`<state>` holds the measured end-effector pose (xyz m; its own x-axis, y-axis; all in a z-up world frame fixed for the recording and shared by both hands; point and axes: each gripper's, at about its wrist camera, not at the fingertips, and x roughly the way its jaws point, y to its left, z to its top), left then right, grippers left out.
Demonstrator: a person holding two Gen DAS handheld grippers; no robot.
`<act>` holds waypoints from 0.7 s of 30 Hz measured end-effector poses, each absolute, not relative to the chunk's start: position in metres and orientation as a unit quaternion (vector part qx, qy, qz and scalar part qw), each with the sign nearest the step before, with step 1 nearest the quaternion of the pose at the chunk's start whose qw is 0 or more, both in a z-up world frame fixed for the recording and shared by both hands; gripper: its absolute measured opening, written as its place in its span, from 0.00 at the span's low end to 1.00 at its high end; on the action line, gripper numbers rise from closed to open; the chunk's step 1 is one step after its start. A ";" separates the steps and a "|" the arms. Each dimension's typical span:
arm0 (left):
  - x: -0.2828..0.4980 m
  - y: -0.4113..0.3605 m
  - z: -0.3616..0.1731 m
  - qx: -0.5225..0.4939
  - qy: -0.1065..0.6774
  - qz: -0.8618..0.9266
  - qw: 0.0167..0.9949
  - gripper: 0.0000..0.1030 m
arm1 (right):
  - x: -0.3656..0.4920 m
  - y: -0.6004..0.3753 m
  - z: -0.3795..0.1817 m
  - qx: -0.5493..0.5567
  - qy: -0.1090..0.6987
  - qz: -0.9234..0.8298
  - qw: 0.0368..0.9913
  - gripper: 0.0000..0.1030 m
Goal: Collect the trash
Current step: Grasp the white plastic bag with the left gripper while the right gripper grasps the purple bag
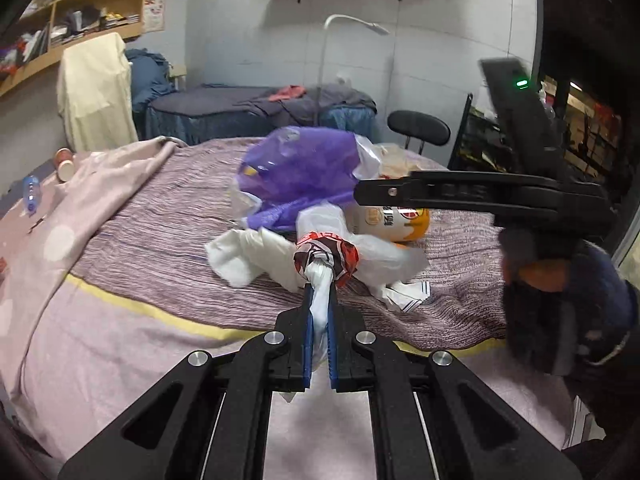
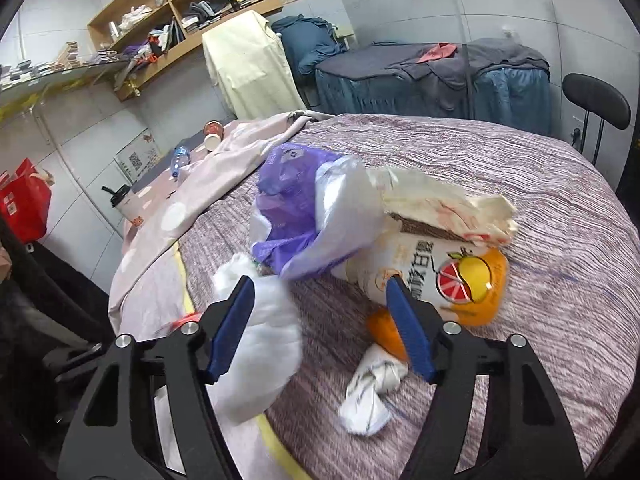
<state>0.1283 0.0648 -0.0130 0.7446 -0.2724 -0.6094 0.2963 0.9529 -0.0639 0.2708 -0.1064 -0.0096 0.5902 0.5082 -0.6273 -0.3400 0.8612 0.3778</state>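
Note:
A heap of trash lies on the bed: a purple plastic bag (image 1: 300, 168) (image 2: 288, 196), a white plastic bag (image 1: 256, 252) (image 2: 256, 344), an orange-and-white drink carton (image 1: 400, 220) (image 2: 452, 276), a red-patterned wrapper (image 1: 326, 254) and crumpled white paper (image 2: 370, 392). My left gripper (image 1: 320, 290) is shut on a twisted end of the white bag. My right gripper (image 2: 320, 284) is open, its fingers either side of the bag and the carton. From the left wrist view it (image 1: 368, 194) reaches in from the right above the carton.
The bed has a striped purple cover (image 2: 540, 200) and a pink quilt (image 1: 80, 240). Paper cups (image 2: 212, 134) and a water bottle (image 2: 178, 160) lie at the bed's far left. A black chair (image 1: 418, 128), another bed (image 2: 420, 76) and wall shelves (image 2: 180, 20) stand behind.

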 end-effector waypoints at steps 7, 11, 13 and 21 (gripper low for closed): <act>0.116 0.078 -0.013 -0.010 0.315 -0.146 0.938 0.06 | 0.302 -0.096 -0.025 0.166 0.416 0.245 0.860 0.19; 0.116 0.082 -0.019 -0.019 0.318 -0.143 0.937 0.06 | 0.289 -0.093 -0.020 0.151 0.394 0.241 0.874 0.13; 0.113 0.083 -0.019 -0.021 0.316 -0.141 0.938 0.06 | 0.279 -0.095 -0.012 0.146 0.374 0.242 0.883 0.13; 0.103 0.075 -0.009 -0.026 0.301 -0.148 0.942 0.06 | 0.233 -0.119 0.024 0.138 0.307 0.239 0.911 0.12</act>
<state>0.1030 0.0747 -0.0086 0.7751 -0.2938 -0.5593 0.2621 0.9551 -0.1384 0.2327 -0.1192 0.0237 0.6976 0.5204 -0.4925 -0.3509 0.8474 0.3984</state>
